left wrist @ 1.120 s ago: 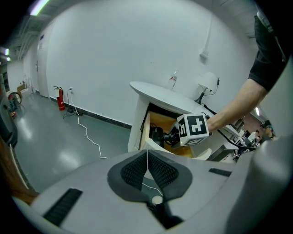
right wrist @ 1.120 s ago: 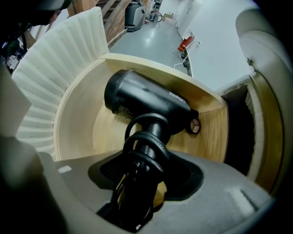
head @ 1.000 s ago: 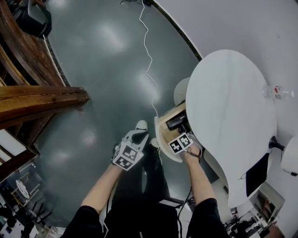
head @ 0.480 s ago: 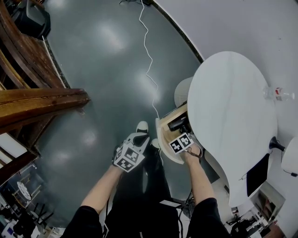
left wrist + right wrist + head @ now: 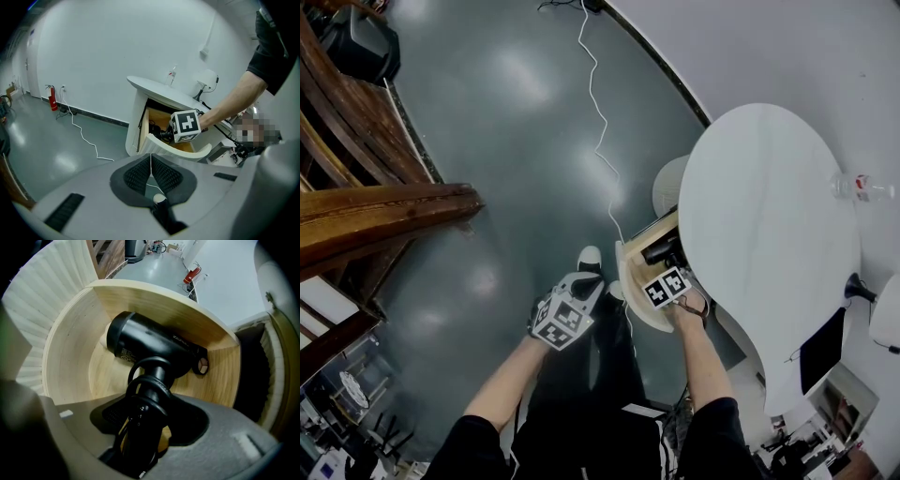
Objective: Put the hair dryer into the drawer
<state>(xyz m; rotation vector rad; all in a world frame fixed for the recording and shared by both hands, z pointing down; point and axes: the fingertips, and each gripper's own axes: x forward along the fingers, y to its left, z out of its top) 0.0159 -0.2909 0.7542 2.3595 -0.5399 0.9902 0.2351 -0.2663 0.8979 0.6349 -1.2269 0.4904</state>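
A black hair dryer (image 5: 154,345) lies with its barrel inside the open curved wooden drawer (image 5: 154,289). My right gripper (image 5: 143,427) is shut on its handle, with the cord looped round the handle. From the head view, the right gripper (image 5: 669,267) reaches into the drawer (image 5: 630,281) under the white table, and the hair dryer (image 5: 659,248) shows as a dark shape there. My left gripper (image 5: 586,286) hangs over the floor to the left of the drawer, shut, with its pads (image 5: 161,176) pressed together on nothing. The left gripper view shows the drawer (image 5: 178,149) and the right gripper's marker cube (image 5: 186,125).
The white oval table (image 5: 769,216) covers the drawer's back part and carries a bottle (image 5: 858,186). A white cable (image 5: 600,122) snakes over the grey floor. Dark wooden furniture (image 5: 375,206) stands at the left. A red fire extinguisher (image 5: 52,98) stands by the wall.
My left gripper has drifted slightly down and to the right. The right gripper and the hair dryer stay in the drawer, almost unmoved.
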